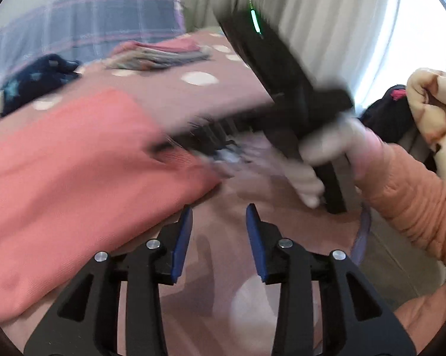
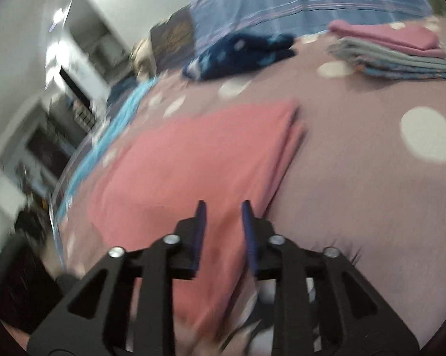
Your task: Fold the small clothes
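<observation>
Mauve bedding [image 2: 356, 178] with pale dots is filling both views as we are working over it. Left of our left gripper [image 1: 219, 216], the folded salmon garment [image 1: 74, 172] is lying flat; its jaws are standing apart with nothing between them. Ahead and right of it, our right hand [image 1: 326, 160] is gripping the other tool, blurred. Our right gripper [image 2: 223, 213] is hovering over the salmon garment's near edge, jaws apart and empty. Far ahead to its right, a stack of folded clothes [image 2: 401, 53] is sitting.

Motion blur smears the right gripper [image 1: 211, 151], hiding its jaws over the pink garment [image 1: 74, 160]
</observation>
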Demonstrator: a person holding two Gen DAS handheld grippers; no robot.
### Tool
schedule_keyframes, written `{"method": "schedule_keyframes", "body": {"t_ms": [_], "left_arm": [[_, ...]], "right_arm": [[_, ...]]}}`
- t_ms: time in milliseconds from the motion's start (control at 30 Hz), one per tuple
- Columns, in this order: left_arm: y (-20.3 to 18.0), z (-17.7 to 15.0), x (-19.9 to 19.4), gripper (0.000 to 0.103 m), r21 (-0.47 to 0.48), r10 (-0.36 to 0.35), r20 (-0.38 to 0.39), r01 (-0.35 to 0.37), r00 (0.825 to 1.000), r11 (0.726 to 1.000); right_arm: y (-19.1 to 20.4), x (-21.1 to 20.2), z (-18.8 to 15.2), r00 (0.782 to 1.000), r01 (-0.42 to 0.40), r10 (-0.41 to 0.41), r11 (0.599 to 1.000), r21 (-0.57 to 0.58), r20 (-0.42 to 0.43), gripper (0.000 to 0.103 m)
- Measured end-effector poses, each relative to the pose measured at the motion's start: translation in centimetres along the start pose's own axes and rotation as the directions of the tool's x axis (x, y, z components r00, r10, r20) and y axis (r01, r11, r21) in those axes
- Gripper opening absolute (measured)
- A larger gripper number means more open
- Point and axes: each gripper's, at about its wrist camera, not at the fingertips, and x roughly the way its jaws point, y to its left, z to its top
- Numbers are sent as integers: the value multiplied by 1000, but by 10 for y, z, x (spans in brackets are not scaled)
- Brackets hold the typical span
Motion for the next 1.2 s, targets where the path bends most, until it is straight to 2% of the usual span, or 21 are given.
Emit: {"method": "schedule_keyframes", "body": {"t_ms": [33, 67, 133, 167, 200, 233, 267, 333, 400, 467, 533, 600, 633, 700, 867, 967, 1100, 1200], "left_arm": [[12, -7, -14, 39, -38, 30, 18, -30, 999, 999], [21, -12, -24, 39, -68, 52, 28, -50, 998, 996], [50, -29, -54, 41, -155, 143, 54, -134, 988, 979], [63, -35, -66, 48, -188, 187, 63, -172, 980, 967], [77, -43, -81, 53, -228, 242, 74, -220, 967, 949], [94, -56, -103, 57, -283, 315, 94, -278, 944, 918], [106, -65, -118, 57, -321, 357, 106, -307, 928, 896], [129, -87, -148, 58, -401, 425, 122, -347, 897, 848], [156, -112, -177, 58, -500, 492, 124, -374, 862, 781], [176, -129, -193, 58, -561, 505, 129, -357, 854, 747], [190, -145, -200, 55, -589, 487, 135, -325, 863, 740], [199, -155, -198, 30, -593, 452, 137, -292, 881, 750], [204, -160, -194, 27, -600, 411, 140, -253, 901, 759], [209, -164, -188, 21, -598, 363, 143, -212, 921, 773], [221, -152, -171, 21, -563, 264, 132, -147, 955, 814], [232, -151, -165, 28, -553, 209, 128, -105, 969, 827], [250, -147, -168, 38, -566, 162, 155, -46, 974, 823], [264, -144, -178, 39, -581, 154, 186, -17, 970, 814]], "right_arm": [[4, 9, -12, 996, 76, -77, 997, -24, -42, 28], [5, 10, -19, 993, 115, -116, 992, -42, -33, 28], [10, 6, -23, 985, 171, -173, 983, -68, -18, 28], [13, 3, -21, 980, 194, -196, 979, -56, -22, 28], [15, -1, -20, 975, 221, -222, 974, -42, -25, 30], [22, -6, -15, 964, 263, -264, 964, -37, -14, 31], [28, -11, -13, 960, 278, -279, 959, -48, 1, 31], [53, -21, -5, 952, 305, -302, 947, -104, 46, 33], [77, -19, 4, 953, 302, -295, 941, -151, 68, 41], [101, -11, 12, 956, 294, -285, 935, -197, 76, 49], [129, 8, 20, 960, 279, -271, 927, -252, 67, 54], [152, 24, 25, 966, 256, -252, 924, -286, 50, 54], [164, 35, 30, 969, 243, -243, 922, -302, 39, 54], [187, 56, 38, 974, 220, -226, 917, -333, 21, 54], [239, 107, 58, 978, 178, -208, 894, -412, -30, 54], [261, 139, 73, 971, 181, -232, 874, -451, -60, 54], [282, 176, 96, 968, 173, -238, 862, -477, -77, 54], [294, 200, 112, 966, 166, -241, 854, -493, -92, 51]]}}
